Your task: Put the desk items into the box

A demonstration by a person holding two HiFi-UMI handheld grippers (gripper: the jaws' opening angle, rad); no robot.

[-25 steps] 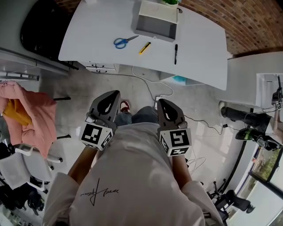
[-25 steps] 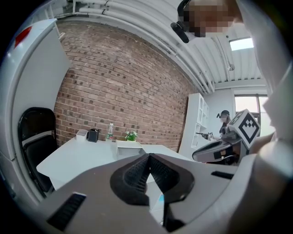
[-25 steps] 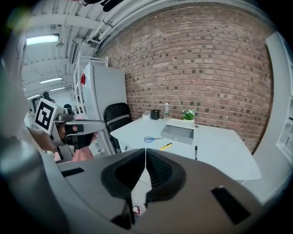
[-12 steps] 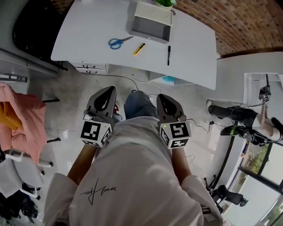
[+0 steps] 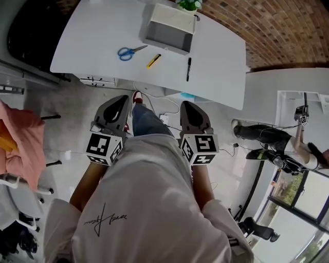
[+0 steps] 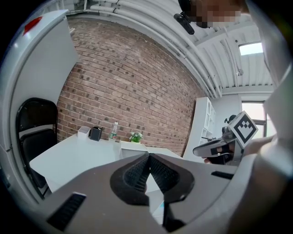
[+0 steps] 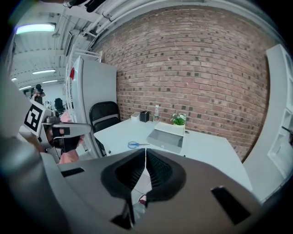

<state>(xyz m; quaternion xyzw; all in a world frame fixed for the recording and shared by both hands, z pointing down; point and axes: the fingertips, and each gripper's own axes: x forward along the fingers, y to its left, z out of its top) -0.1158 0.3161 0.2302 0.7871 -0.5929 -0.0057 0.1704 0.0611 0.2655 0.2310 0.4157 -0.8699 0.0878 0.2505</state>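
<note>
The room had a red brick wall (image 7: 206, 68) behind a white desk (image 5: 221, 56) with a smooth, matte top and rounded corners. At the desk's far edge stood one rectangular open box (image 5: 168, 31), with pale walls and a grey inside. Nothing showed inside it. A small green plant (image 5: 188, 4) stood just behind it.

Three loose items lay on the bare top in front of the box, in a row and apart from one another. One pair of scissors (image 5: 128, 51) with blue loop handles and metal blades lay towards the left end. One slim yellow cutter (image 5: 153, 61) lay in the middle. One straight black pen (image 5: 188, 69) lay to the right, nearest the desk's front edge. None of them was in the box.

At the far back corner there were one square black pen pot (image 7: 144, 116) and one clear bottle (image 7: 157, 113). One black chair (image 7: 104, 116) stood off the desk's left end.

I held my two grippers side by side in front of my body, over the pale, glossy floor and well short of the desk. My left gripper (image 5: 123, 100) had its grey jaws pressed together, ribbed black pads meeting with nothing between them. My right gripper (image 5: 187, 107) was closed the same way, also empty.
</note>
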